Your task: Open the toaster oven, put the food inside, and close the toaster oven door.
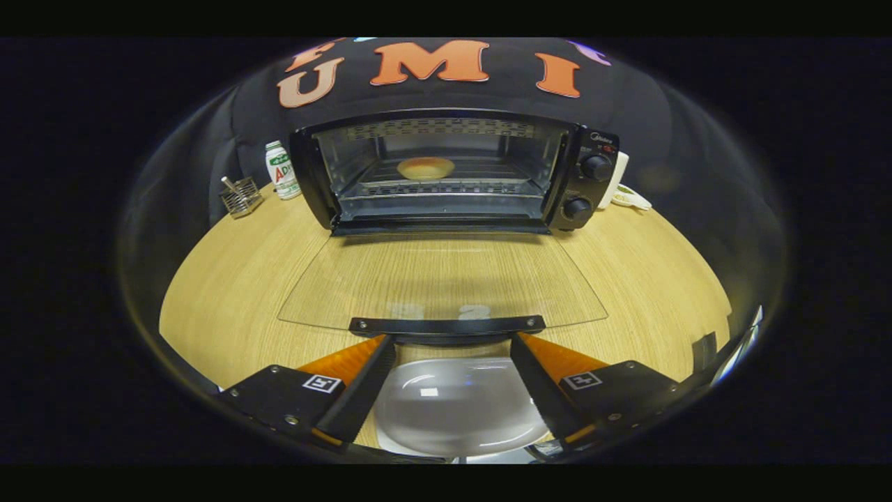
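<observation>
Toaster oven [453, 171] on wooden table [230, 279], glass door [442, 279] down, bun [426, 168] inside; hand-held gripper [453, 345] fingers apart, perhaps under handle [446, 325].

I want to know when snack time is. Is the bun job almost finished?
Nearly. Done: the black toaster oven is open and the round golden bun sits on its rack. In hand: the open gripper has its fingers either side of the black handle of the lowered glass door, not pressing it. Left: lift the door shut. The white plate below the fingers holds no food.
</observation>
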`<state>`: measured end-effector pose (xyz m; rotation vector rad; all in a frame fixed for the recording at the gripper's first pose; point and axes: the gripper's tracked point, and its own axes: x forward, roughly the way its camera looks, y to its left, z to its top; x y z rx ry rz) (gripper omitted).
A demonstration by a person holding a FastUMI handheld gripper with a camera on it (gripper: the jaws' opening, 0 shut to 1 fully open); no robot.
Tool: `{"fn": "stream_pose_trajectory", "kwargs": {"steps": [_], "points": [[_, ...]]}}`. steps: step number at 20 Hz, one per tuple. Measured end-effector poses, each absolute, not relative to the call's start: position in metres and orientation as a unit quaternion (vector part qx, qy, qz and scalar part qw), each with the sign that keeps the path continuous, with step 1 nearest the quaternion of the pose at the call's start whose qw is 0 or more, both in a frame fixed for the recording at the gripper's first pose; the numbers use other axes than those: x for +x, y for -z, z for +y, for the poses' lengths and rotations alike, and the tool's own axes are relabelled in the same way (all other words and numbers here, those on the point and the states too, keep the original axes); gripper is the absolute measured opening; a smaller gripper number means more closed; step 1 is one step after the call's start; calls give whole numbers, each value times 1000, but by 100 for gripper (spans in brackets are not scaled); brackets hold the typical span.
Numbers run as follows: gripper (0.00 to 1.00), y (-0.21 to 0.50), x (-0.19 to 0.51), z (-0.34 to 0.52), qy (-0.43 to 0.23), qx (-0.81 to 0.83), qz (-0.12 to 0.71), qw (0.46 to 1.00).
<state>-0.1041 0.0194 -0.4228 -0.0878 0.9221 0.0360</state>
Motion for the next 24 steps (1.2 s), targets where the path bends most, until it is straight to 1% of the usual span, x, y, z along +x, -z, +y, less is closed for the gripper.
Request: {"fn": "stream_pose_trajectory", "kwargs": {"steps": [16, 24], "points": [[99, 363, -81, 26, -27, -34, 403, 914], [99, 330, -52, 31, -25, -31, 375, 926]]}}
